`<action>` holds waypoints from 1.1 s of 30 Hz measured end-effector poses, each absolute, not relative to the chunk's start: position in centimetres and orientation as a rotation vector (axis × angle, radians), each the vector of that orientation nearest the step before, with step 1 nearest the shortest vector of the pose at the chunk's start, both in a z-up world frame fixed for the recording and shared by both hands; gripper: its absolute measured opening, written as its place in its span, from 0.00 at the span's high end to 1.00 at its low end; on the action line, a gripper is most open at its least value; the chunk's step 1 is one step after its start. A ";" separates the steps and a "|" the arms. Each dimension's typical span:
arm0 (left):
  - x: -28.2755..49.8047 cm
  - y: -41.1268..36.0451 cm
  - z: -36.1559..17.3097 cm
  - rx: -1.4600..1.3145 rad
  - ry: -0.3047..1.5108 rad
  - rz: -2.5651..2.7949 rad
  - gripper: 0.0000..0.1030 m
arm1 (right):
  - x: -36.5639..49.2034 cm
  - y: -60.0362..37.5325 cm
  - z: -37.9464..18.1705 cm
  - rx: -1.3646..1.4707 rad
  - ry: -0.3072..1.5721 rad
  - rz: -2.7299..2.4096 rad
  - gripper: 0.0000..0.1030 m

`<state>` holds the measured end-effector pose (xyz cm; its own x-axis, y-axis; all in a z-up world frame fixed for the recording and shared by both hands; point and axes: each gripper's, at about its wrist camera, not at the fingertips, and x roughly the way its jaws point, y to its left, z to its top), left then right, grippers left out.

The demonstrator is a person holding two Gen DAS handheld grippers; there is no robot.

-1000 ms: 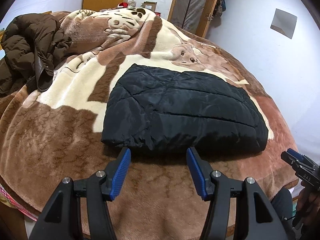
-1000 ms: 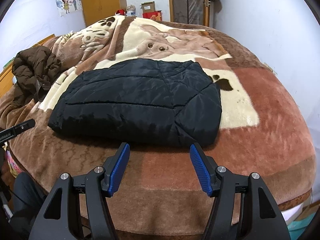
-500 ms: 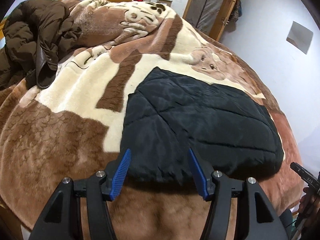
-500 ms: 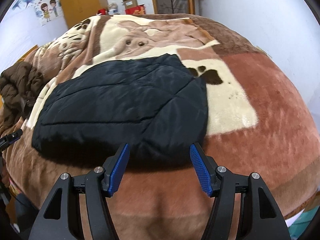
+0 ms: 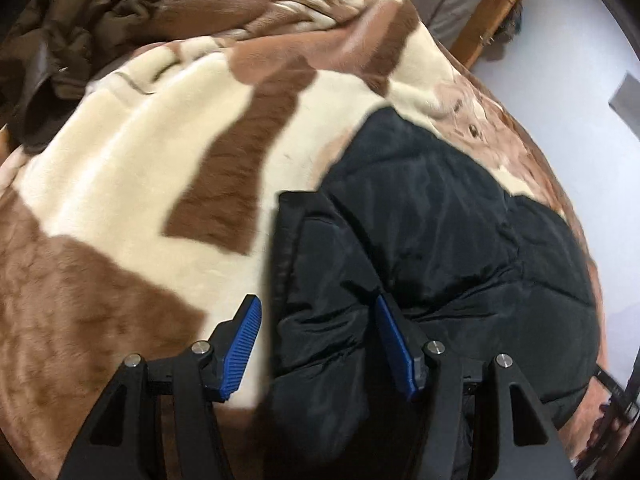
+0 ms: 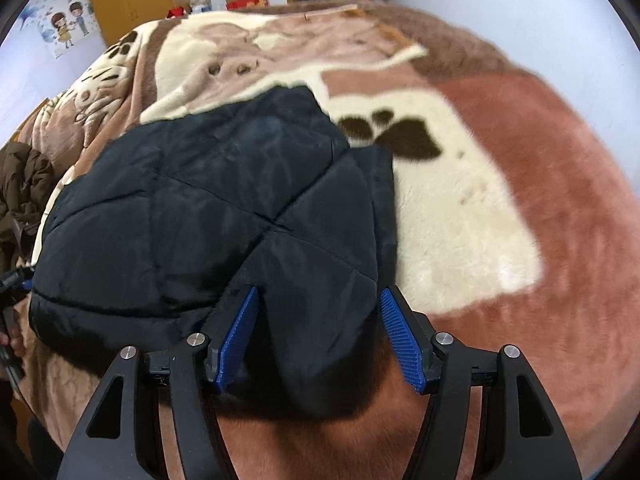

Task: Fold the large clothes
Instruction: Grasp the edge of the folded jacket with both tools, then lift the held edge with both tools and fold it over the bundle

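A black quilted jacket (image 5: 440,240) lies folded flat on the brown and cream blanket (image 5: 120,184). My left gripper (image 5: 318,316) is open, its blue pads either side of the jacket's near left corner. In the right wrist view the same jacket (image 6: 208,208) fills the middle. My right gripper (image 6: 318,308) is open and straddles the jacket's near right corner, the fabric between the pads. Neither pair of pads presses on the cloth.
A crumpled brown coat (image 5: 60,36) lies at the bed's far left and shows in the right wrist view (image 6: 20,184). The blanket (image 6: 540,208) extends bare to the right. A wooden wardrobe (image 6: 128,4) and a door frame (image 5: 472,12) stand beyond the bed.
Both grippers have moved forward and down onto the jacket's near edge. Each now straddles a corner that earlier lay ahead of the pads. The jaws have stayed open.
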<state>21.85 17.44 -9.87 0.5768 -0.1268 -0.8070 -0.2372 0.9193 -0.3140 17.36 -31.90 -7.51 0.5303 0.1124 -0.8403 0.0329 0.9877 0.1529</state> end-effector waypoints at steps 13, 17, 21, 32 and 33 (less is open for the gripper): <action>23.5 18.2 -12.2 -0.495 0.978 0.036 0.23 | 20.1 -34.2 -10.9 0.317 1.082 0.178 0.19; 23.1 18.7 -12.8 -0.557 0.982 0.008 0.23 | 19.7 -35.0 -11.7 0.404 1.097 0.215 0.18; 22.3 18.6 -13.7 -0.589 0.971 -0.024 0.23 | 19.4 -35.7 -12.4 0.446 1.094 0.261 0.18; 26.2 18.3 -14.2 -0.586 1.023 -0.098 0.20 | 22.3 -35.3 -13.2 0.433 1.115 0.361 0.18; 26.0 18.3 -14.2 -0.589 1.018 -0.101 0.20 | 22.1 -35.2 -13.0 0.433 1.115 0.368 0.23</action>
<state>26.03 18.34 -14.23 0.5347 -0.3453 -0.7713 -0.1878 0.8413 -0.5069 22.10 -35.17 -13.01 0.3966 0.4904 -0.7760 -0.0676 0.8587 0.5080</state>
